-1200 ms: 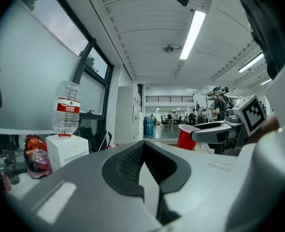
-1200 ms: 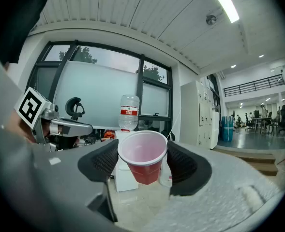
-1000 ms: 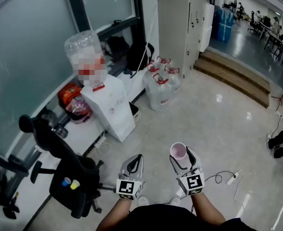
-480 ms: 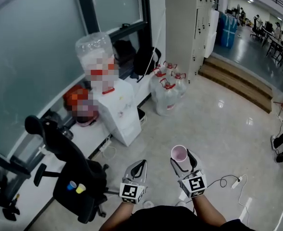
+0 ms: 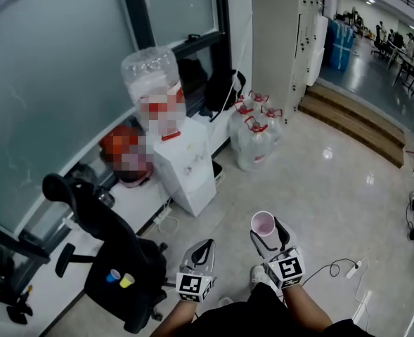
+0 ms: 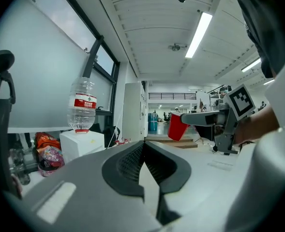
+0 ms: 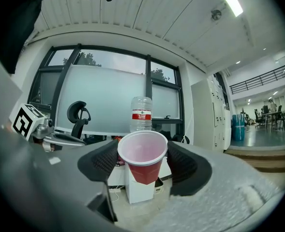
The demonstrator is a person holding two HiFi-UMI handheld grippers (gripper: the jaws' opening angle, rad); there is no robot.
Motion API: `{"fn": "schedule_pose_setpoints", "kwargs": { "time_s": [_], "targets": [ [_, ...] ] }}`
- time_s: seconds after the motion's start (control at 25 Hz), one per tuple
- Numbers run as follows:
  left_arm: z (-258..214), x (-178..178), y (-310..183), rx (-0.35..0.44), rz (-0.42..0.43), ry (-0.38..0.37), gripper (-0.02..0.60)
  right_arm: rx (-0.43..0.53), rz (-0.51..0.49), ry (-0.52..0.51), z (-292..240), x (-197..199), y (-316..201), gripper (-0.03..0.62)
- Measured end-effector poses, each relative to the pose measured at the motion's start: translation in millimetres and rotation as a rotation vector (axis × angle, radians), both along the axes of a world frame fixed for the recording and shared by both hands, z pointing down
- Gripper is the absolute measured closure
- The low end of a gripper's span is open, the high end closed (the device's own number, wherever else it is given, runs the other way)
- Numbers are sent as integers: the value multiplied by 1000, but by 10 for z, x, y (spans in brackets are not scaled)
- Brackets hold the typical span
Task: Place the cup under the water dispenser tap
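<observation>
water dispenser (image 5: 189,174) larger and nearer in both gripper views, office chair (image 5: 115,258) closer to left gripper (image 5: 204,247)

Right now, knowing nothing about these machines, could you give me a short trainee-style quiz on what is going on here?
1. Multiple choice: what holds the red cup? A. the left gripper B. the right gripper C. neither
2. True or false: the cup stands under the tap of the water dispenser.
3. Fill in: the left gripper's jaws are ____.

Key
1. B.
2. False: it is held in the air, well short of the dispenser.
3. Together, with nothing between them.
</observation>
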State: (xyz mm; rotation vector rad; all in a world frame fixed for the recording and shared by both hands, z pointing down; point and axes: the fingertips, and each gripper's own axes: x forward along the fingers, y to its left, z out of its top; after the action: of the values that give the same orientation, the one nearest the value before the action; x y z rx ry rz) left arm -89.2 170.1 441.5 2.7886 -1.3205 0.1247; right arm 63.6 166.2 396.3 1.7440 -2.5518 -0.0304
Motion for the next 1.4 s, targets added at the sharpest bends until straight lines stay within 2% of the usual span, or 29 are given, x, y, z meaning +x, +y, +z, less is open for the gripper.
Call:
{"fn": "schedule_pose_setpoints", "kwargs": {
  "time_s": [0.28, 0.84, 1.2, 1.4],
  "targets": [
    [56, -48, -491, -17, -55, -7, 566, -1, -62, 12, 37, -47, -545, 279],
    [-32, 197, -1654, -35, -191, -31, 566, -35, -227, 24, 76, 124, -1833, 279],
    [61, 192, -1970, -63, -319, -32, 566, -50, -344, 20, 185, 134, -2314, 279],
    [120, 72, -2053, -92, -383, -13, 566, -63, -388, 22, 231, 23, -2530, 279]
  ]
}}
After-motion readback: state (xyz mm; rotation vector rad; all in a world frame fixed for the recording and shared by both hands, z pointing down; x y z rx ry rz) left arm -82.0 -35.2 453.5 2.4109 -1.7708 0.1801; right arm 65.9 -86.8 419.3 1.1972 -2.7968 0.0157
